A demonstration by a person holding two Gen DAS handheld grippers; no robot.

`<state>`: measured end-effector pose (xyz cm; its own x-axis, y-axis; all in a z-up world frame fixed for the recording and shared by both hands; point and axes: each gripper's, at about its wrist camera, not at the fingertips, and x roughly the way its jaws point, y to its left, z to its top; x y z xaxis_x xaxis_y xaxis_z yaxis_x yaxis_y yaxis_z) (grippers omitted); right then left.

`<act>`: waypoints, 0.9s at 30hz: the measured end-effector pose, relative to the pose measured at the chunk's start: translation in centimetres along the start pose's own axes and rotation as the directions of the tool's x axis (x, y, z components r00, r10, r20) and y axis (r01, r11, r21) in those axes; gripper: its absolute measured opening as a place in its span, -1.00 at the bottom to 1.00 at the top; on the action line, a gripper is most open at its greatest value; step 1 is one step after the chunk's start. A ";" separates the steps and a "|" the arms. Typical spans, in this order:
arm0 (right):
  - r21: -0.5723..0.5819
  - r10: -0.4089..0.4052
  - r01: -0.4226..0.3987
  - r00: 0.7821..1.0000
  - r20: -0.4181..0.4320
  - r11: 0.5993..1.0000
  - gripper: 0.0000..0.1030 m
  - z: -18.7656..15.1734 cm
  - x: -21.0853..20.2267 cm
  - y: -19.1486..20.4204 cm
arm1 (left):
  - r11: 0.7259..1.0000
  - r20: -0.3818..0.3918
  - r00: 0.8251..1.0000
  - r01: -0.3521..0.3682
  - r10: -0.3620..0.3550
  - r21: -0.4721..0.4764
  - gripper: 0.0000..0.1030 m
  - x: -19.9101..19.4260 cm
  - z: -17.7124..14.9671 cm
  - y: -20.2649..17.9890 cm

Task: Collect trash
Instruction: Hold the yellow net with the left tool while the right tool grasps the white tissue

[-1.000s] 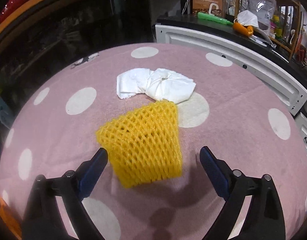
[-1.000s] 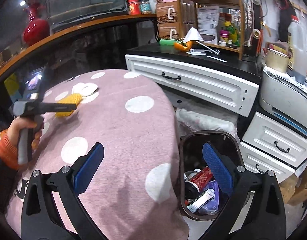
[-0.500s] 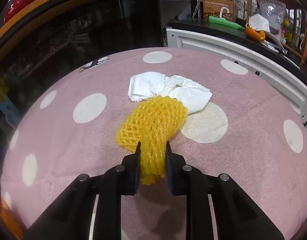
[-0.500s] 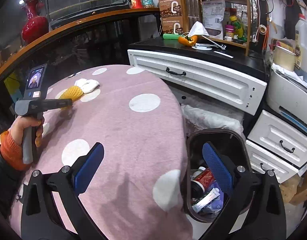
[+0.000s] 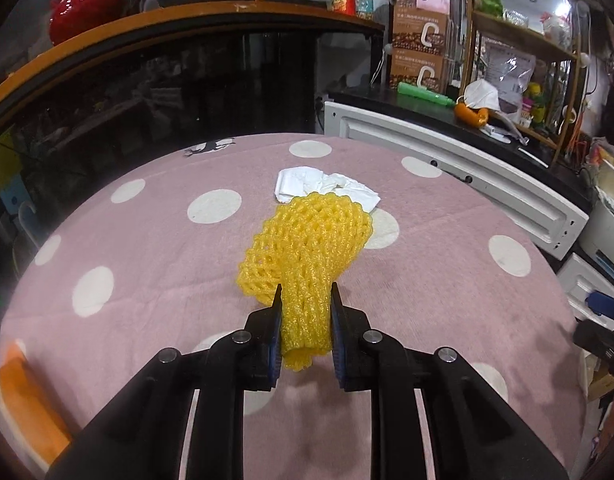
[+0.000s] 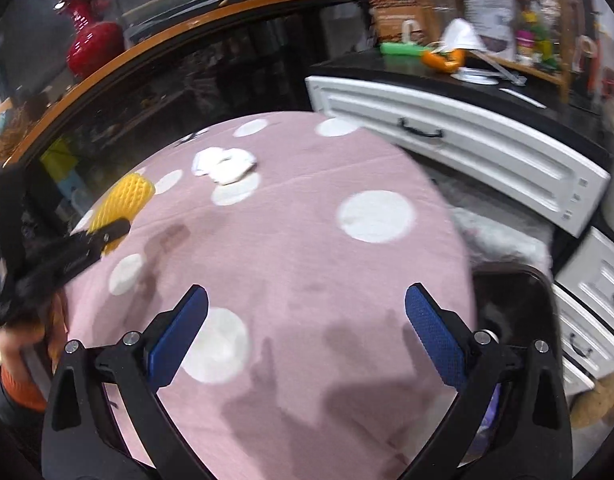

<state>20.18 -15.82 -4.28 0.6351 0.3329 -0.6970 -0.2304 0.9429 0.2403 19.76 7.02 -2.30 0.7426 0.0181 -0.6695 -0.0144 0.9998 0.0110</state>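
My left gripper (image 5: 305, 320) is clamped on the yellow foam fruit net (image 5: 307, 248), both fingers squeezing its narrow near end so the mesh bunches up between them. The wider end fans out ahead of the gripper, and from the left wrist view I can't tell if that end touches the cloth or hangs just above it. In the right wrist view the net (image 6: 121, 200) shows at the far left with the left gripper's (image 6: 103, 236) dark finger across it.

Just past the net lies a crumpled white tissue (image 5: 327, 190) on the counter's pink tablecloth with white dots (image 5: 147, 248). The net's far end overlaps it from this angle, so contact is unclear. From the right side the tissue (image 6: 225, 164) sits apart from the net, on the far part of the cloth (image 6: 307, 264).

My right gripper (image 6: 307, 332) hangs over the near edge of the counter with its blue pads spread wide and nothing between them. A dark trash bin (image 6: 515, 304) stands beside the counter on the right, mostly hidden behind the right finger. White drawers (image 6: 459, 140) run behind it.
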 end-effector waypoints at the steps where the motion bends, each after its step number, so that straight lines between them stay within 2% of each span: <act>1: -0.011 0.013 -0.013 1.000 -0.013 1.000 0.89 0.4 0.6 0.5 | 1.000 0.009 1.000 -0.002 0.002 -0.003 -0.61 -0.2 -0.2 0.1; 8: -0.132 0.083 -0.097 0.991 -0.109 0.987 0.89 4.2 6.7 5.9 | 0.999 0.055 0.998 -0.031 0.033 -0.026 -0.61 -0.8 -0.7 1.5; 12: -0.200 0.077 -0.110 0.983 -0.166 0.974 0.89 6.1 11.1 9.0 | 0.999 0.055 0.998 -0.025 0.027 -0.032 -0.61 -0.8 -1.0 2.1; 18: -0.221 0.015 -0.063 0.978 -0.210 0.973 0.89 10.1 17.1 11.0 | 0.998 0.059 0.998 -0.030 0.033 -0.051 -0.61 -0.8 -0.9 3.0; 21: -0.237 -0.022 -0.026 0.980 -0.198 0.971 0.89 11.8 19.1 11.5 | 0.998 0.069 0.997 -0.036 0.040 -0.055 -0.61 -0.9 -0.9 3.0; 24: -0.247 -0.053 -0.001 0.976 -0.212 0.969 0.68 12.9 21.2 11.6 | 0.998 0.062 0.997 -0.034 0.038 -0.056 -0.61 -0.7 -1.1 3.0; 26: -0.252 -0.069 0.009 0.971 -0.231 0.968 0.27 13.2 22.2 11.5 | 0.998 0.057 0.998 -0.036 0.039 -0.052 -0.61 -0.5 -1.2 2.9; 27: -0.257 -0.075 0.013 0.970 -0.231 0.966 0.16 13.3 22.4 11.4 | 0.998 0.055 0.998 -0.035 0.038 -0.053 -0.61 -0.5 -1.3 2.9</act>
<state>41.57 2.52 -8.16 0.4632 0.2506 -0.8501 -0.4038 0.9135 0.0492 18.51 9.95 -2.89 0.7772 0.0557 -0.6268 -0.0757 0.9971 -0.0052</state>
